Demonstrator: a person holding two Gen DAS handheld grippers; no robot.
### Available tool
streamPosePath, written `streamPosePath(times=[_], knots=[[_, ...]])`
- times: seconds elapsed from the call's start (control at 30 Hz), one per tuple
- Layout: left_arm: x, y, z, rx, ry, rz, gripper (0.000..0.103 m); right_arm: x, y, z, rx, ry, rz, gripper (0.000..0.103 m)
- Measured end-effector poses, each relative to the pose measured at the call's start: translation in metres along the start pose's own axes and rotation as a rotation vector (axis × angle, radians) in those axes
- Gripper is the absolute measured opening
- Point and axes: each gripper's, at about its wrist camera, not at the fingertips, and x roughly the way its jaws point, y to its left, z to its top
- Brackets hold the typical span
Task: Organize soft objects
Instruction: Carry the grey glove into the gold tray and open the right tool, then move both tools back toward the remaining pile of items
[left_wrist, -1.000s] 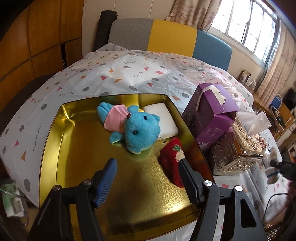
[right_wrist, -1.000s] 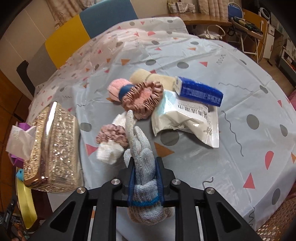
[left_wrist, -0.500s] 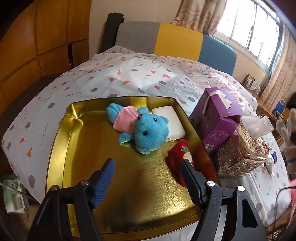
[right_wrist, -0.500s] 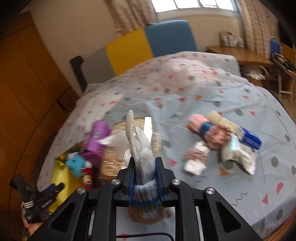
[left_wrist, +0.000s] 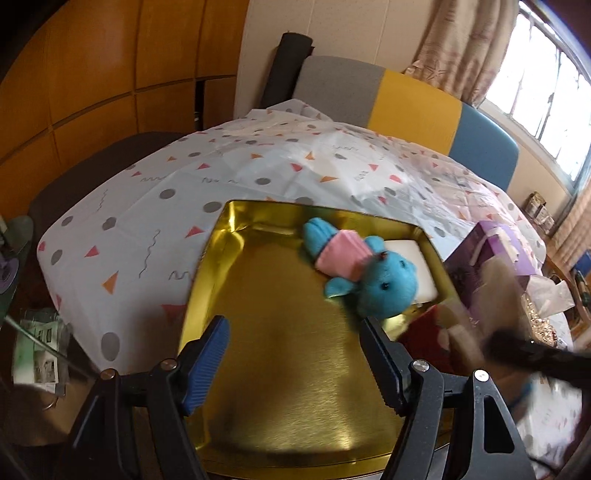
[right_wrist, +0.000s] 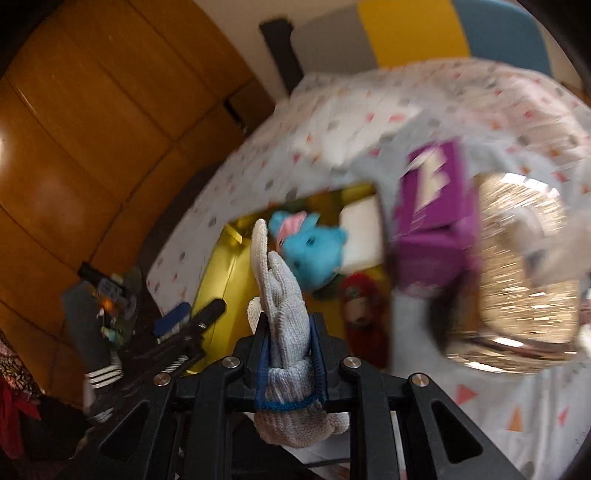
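Ahead of the right claw (right_wrist: 290, 354), clamped on a glove (right_wrist: 284, 310), lies the tray (left_wrist: 280, 354); releasing early drops it short. Left claw (left_wrist: 295, 354) gapes empty.

Patterned table (left_wrist: 258, 177) with gold tray (left_wrist: 207, 266)

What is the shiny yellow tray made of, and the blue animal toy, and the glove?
The tray looks like gold-coloured metal: it is brushed, glossy and mirrors the light. The blue animal toy seems to be fuzzy plush fabric, with a pink cloth skirt. The glove, clamped in the right hand-held gripper, looks like knitted grey-white yarn: you can see the stitches.
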Motion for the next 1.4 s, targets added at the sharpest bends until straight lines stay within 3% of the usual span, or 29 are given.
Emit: streamPosePath(times=[0.2, 0.23, 0.53, 1.03, 1.27, 1.4], knots=[[0.007, 0.005, -0.005, -0.008, 0.022, 0.004, 0.073, 0.059, -0.002, -0.013, -0.065, 0.084, -0.134, 0.026], [0.008, 0.004, -0.006, -0.007, 0.025, 0.001, 0.073, 0.062, -0.003, -0.013, -0.070, 0.088, -0.145, 0.031], [0.003, -0.010, -0.009, 0.031, 0.014, -0.019, 0.073, 0.056, -0.013, -0.019, -0.057, 0.056, -0.203, 0.034], [-0.026, -0.048, -0.010, 0.163, -0.061, -0.055, 0.073, -0.044, -0.007, -0.030, -0.147, -0.264, -0.325, 0.038], [-0.035, -0.068, -0.014, 0.214, -0.069, -0.099, 0.073, -0.099, -0.050, -0.038, -0.058, -0.351, -0.411, 0.038], [-0.043, -0.083, -0.016, 0.256, -0.084, -0.138, 0.073, -0.130, -0.098, -0.045, 0.044, -0.385, -0.497, 0.038]])
